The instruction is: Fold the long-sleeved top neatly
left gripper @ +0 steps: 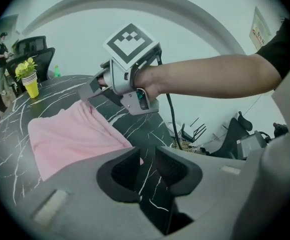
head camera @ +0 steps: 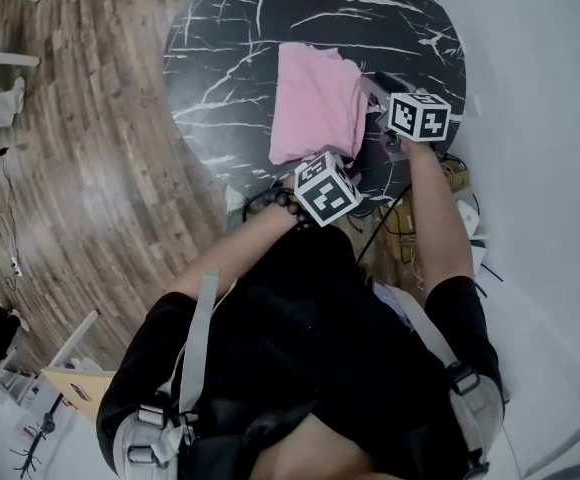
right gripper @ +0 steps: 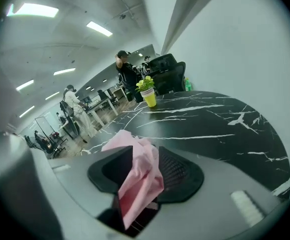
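A pink long-sleeved top is lying folded on the black desk. It is looking soft, light and floppy, best gripped at its edges. The left gripper is standing apart, empty. The right gripper is gaping loosely around bunched fabric.

place: open-plan office | evidence: black swivel chairs, rows of desks, ceiling strip lights, people standing

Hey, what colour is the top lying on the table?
The top is plain pink, clearest in the head view.
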The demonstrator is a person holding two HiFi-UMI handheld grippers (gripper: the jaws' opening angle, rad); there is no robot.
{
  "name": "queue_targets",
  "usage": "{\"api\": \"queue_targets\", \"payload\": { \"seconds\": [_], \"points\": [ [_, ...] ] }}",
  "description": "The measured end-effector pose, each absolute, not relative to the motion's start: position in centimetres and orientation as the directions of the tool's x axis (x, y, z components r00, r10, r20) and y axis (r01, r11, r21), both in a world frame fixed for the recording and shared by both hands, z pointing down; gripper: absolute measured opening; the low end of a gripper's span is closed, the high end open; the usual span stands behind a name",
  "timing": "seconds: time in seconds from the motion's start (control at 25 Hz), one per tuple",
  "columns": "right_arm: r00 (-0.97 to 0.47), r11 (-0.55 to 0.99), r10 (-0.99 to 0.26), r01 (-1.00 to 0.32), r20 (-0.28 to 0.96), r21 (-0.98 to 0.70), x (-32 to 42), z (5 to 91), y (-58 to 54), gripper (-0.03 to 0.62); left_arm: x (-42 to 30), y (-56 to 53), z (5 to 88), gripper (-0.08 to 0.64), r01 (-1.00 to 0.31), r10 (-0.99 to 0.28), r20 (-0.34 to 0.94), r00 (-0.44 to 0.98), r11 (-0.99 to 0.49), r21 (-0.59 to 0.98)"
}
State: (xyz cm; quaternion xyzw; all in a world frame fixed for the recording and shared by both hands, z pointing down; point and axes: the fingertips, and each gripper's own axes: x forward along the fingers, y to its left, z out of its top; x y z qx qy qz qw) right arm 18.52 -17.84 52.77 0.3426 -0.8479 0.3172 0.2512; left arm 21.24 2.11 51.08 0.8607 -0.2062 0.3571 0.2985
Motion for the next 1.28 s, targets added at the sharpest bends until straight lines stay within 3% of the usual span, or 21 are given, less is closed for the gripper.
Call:
{"api": "queue_targets", "payload": {
  "seconds": [0.36, 0.64, 0.92, 1.28],
  "points": [
    [-0.667, 0.629, -0.426, -0.704, 0.611, -0.330, 17.0, 50.6, -18.0, 0.161, 19.4, 1.3, 51.1, 0.103, -0.607, -0.182, 0.747, 0.640, -0.715, 0.346],
    [-0.717, 0.712, -0.331, -0.616, 0.614, -0.336, 12.4, 50.8, -15.6, 0.126, 15.1, -0.1, 52.6, 0.101, -0.697, -0.243, 0.793, 0.559, -0.655, 0.291],
    [-0.624, 0.740, -0.297, -0.629, 0.723, -0.239, 14.4, 56.0, -14.7, 0.110, 13.3, 2.7, 56.1, 0.101, -0.725, -0.178, 0.831, 0.528, -0.604, 0.331],
    [-0.604, 0.656, -0.339, -0.701, 0.721, -0.279, 16.2, 59.3, -16.0, 0.101, 13.7, 5.2, 59.1, 0.101, -0.719, -0.107, 0.855, 0.508, -0.599, 0.352]
  ]
}}
